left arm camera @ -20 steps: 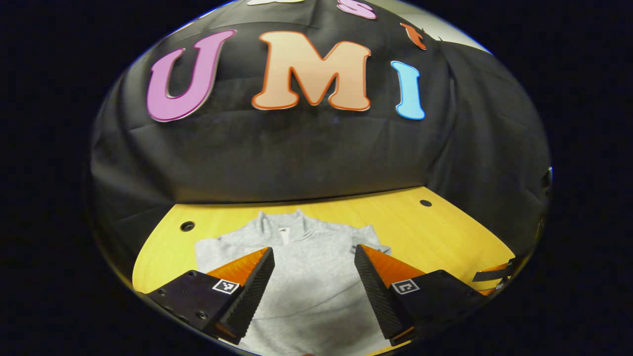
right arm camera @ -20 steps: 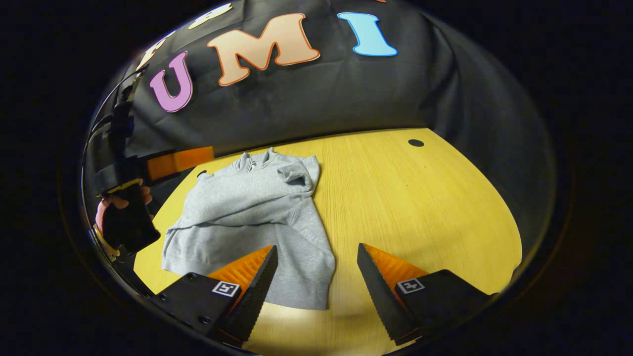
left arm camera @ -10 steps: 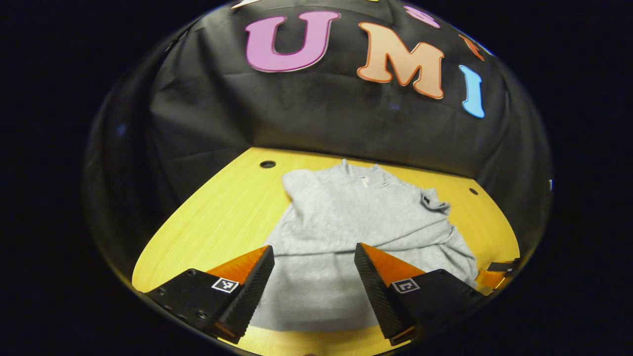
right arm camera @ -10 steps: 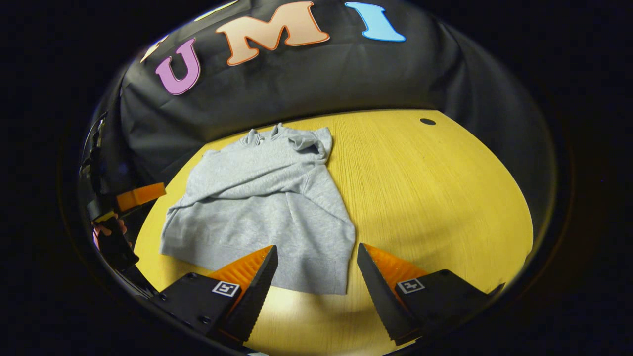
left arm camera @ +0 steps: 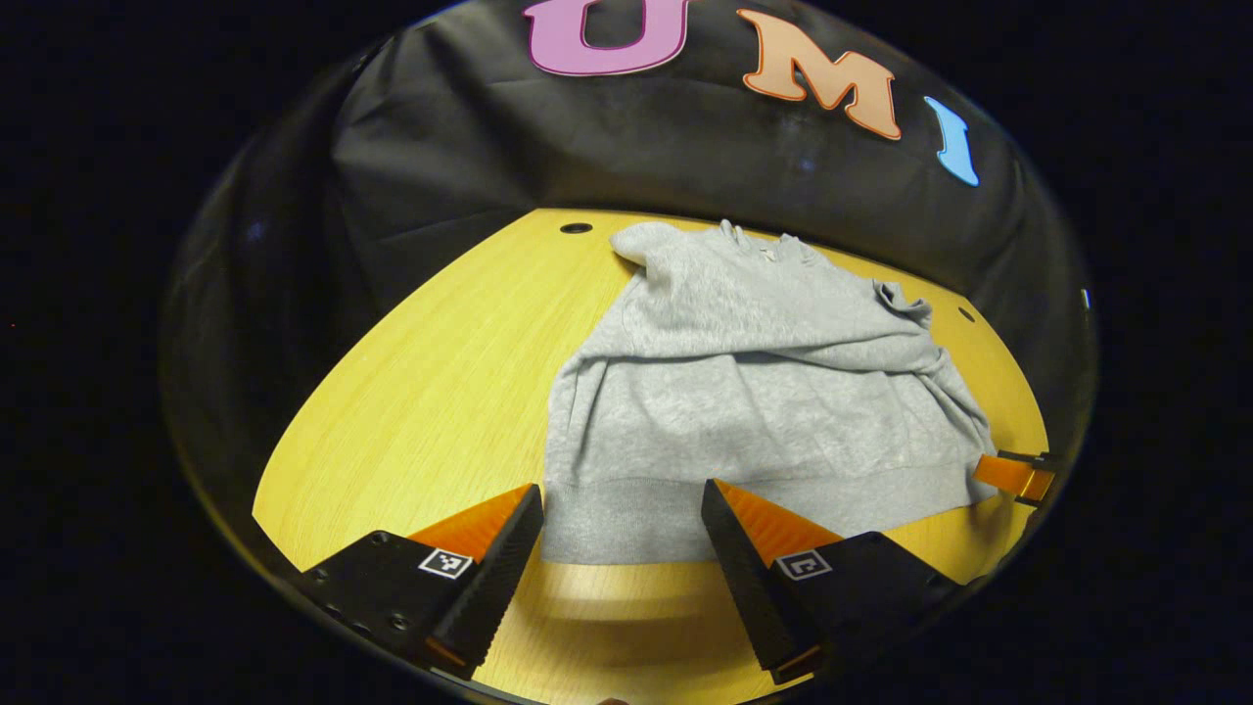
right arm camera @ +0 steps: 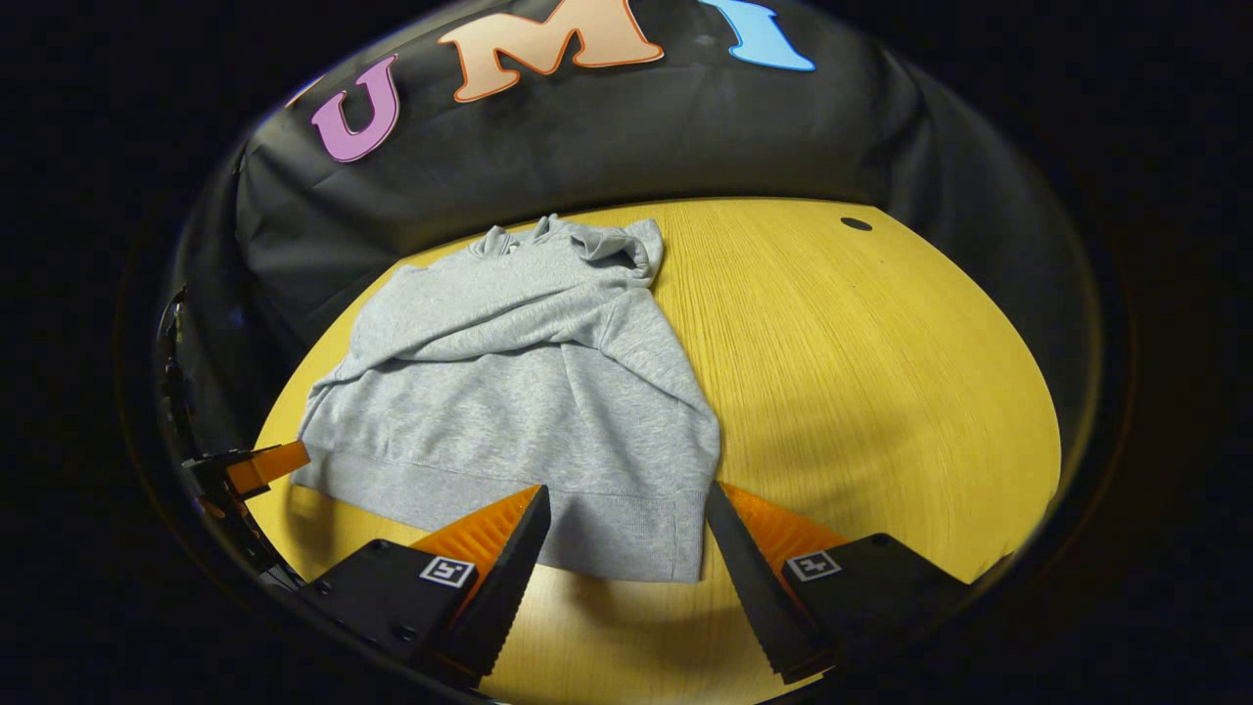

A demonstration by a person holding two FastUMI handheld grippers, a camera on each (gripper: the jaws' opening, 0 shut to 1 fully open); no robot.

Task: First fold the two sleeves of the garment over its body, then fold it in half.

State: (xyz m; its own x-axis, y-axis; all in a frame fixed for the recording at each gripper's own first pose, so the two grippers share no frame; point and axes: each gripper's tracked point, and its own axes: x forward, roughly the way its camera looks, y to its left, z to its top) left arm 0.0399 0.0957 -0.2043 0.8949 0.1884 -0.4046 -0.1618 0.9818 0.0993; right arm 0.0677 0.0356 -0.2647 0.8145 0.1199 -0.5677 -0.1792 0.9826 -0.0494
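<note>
left gripper (left arm camera: 622, 509): jaws wide apart, holding nothing, poised over the near left corner of the garment (left arm camera: 754, 392), whose hem band shows between the fingers. right gripper (right arm camera: 626, 509): jaws wide apart, holding nothing, poised over the near right corner of the garment (right arm camera: 519, 392), whose hem corner lies between the fingers.

in the left gripper view, a finger of the right gripper (left arm camera: 1013, 477) shows at the right edge, just beside the garment's near right corner. in the right gripper view, a finger of the left gripper (right arm camera: 259, 465) shows at the left edge, just beside the near left corner.

the garment lies flat on the table (right arm camera: 861, 372), collar at the far side, hem at the near side. both sleeves are folded across the body. a cuff (right arm camera: 626, 250) lies bunched near the collar on the right. the table has a small hole (right arm camera: 856, 224) at the far right.
</note>
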